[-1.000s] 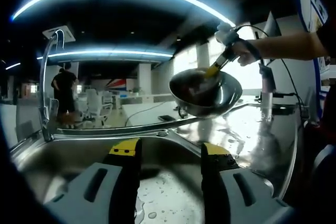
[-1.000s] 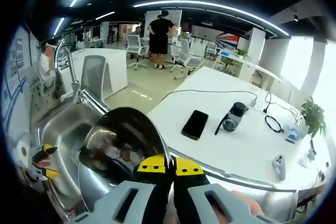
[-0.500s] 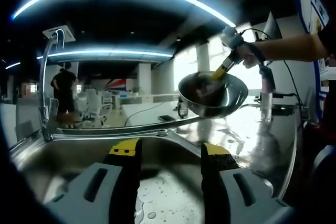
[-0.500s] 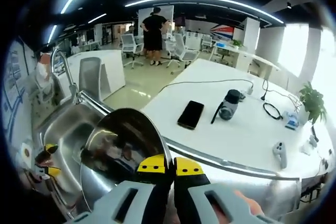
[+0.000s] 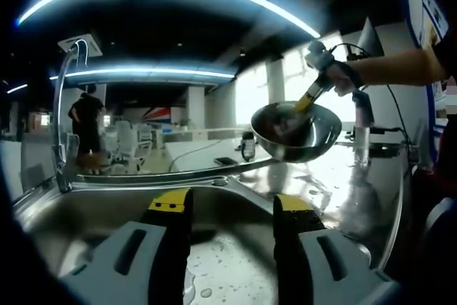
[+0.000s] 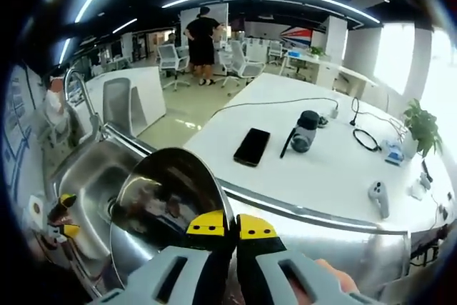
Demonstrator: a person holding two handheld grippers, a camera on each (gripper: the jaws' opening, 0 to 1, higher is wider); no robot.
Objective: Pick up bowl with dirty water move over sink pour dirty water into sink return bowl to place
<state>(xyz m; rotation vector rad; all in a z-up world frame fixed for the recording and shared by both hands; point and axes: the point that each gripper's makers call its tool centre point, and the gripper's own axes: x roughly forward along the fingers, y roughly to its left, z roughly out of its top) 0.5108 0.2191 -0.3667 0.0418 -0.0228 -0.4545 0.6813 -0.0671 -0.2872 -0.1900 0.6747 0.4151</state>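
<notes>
Behind the steel sink [image 5: 86, 212] stretches an open office with strip lights, a white counter [image 6: 321, 176] carrying a phone [image 6: 251, 146] and a dark flask [image 6: 305, 131], and a person standing far off. Over the last second the bowl [image 5: 296, 130] has travelled away from the basin toward the wet steel counter [image 5: 343, 169] on the drainboard side, and it has levelled out: a second ago it hung more tipped, nearer the basin; now its rim sits close to level, mouth upward. That reads as the pour being done and the return leg under way, though whether any dirty water is left inside cannot be told, since the inner surface gives back only dark reflections. The right tongs [image 6: 231, 225] are clamped tight on the near rim of the bowl [image 6: 168, 201], yellow tips pressed together with the metal edge between them. The left tongs [image 5: 232, 205] hover over the sink basin, jaws parted and holding nothing. The bowl is round, so it has no real long axis; what matters is its opening, which faces up and slightly toward the left tongs' camera, with the gripped edge on the side of the person's hand [image 5: 343, 76]. It hangs in the air, above the counter and clear of it, not yet set down.
</notes>
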